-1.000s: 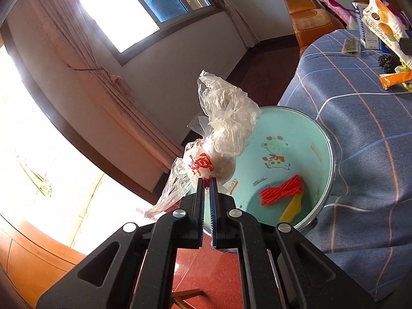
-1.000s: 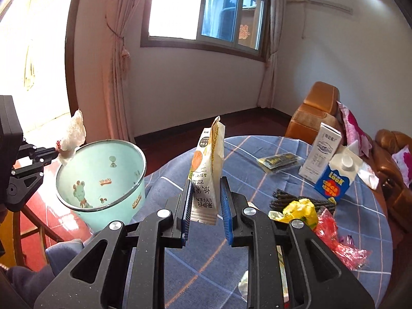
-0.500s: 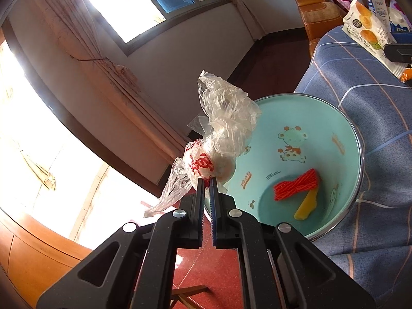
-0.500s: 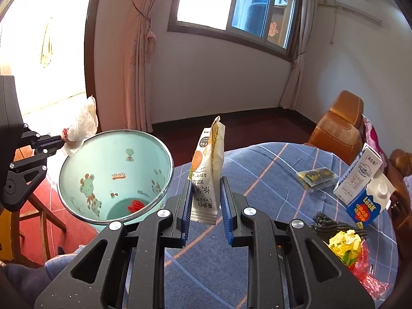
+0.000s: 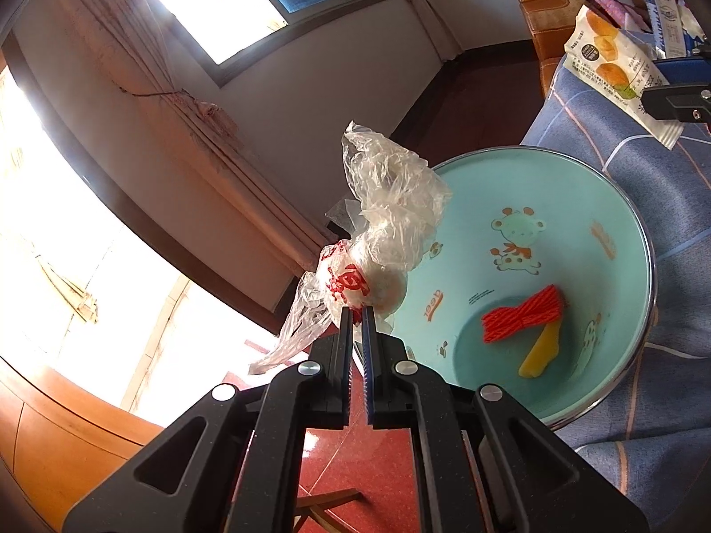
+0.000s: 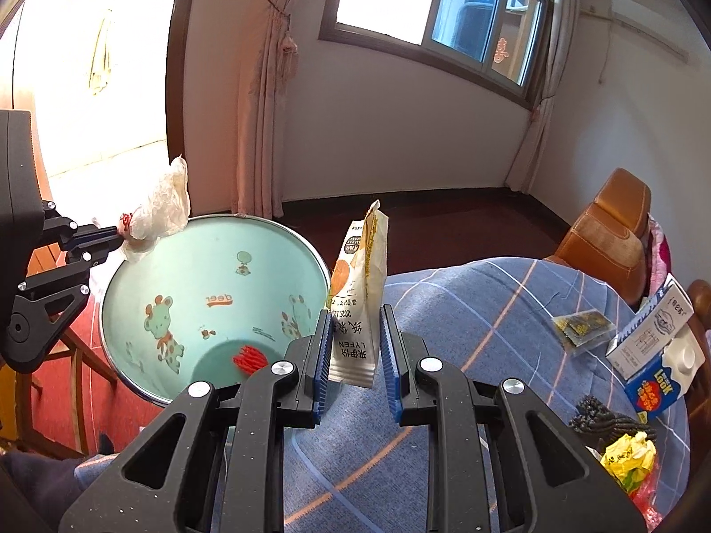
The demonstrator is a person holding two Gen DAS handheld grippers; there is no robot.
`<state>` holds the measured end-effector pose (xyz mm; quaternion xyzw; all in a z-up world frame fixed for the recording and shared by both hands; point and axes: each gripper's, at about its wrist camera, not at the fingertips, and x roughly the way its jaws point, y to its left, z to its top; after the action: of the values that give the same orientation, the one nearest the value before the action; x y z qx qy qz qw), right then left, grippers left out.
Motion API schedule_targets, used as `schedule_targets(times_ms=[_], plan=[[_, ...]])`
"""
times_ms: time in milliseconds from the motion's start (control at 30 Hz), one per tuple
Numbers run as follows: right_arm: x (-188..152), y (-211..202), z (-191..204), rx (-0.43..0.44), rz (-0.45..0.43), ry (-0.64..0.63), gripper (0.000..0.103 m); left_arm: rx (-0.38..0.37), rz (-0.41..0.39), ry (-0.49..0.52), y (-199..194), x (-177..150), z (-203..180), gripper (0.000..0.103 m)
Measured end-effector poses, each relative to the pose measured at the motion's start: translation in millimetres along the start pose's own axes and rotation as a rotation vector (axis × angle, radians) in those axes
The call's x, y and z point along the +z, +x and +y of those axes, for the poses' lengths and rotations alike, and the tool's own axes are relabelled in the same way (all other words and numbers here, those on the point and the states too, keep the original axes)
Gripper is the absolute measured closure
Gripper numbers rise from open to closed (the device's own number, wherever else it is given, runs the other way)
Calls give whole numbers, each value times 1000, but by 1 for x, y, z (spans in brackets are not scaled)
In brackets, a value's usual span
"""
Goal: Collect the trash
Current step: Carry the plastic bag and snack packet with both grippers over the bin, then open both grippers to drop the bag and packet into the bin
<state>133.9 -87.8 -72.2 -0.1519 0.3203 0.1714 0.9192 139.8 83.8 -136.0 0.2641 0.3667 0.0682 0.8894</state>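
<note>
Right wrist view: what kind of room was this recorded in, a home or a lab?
Most likely a home living room. A leather armchair stands behind a table under a blue checked tablecloth, tied-back curtains hang by the window, and a children's cartoon-print trash bin sits beside the table.

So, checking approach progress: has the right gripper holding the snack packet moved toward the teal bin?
Yes. The right gripper closed in on the teal bin, leaving the carton farther right.

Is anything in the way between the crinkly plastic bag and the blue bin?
Nothing visible. The left tongs hold the plastic bag right at the rim of the open bin. Only a red net and yellow scrap lie at its bottom.
</note>
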Motion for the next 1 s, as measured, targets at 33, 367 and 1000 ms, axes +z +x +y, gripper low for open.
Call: schedule_targets(times_ms=[33, 367, 1000], plan=[[1, 2, 2, 3, 2, -6, 81, 0, 0, 0, 0, 0, 0, 99], [8, 9, 17, 23, 4, -37, 81, -10, 2, -4, 1, 0, 1, 99], [12, 7, 29, 52, -18, -63, 64, -48, -38, -16, -7, 2, -3, 71]])
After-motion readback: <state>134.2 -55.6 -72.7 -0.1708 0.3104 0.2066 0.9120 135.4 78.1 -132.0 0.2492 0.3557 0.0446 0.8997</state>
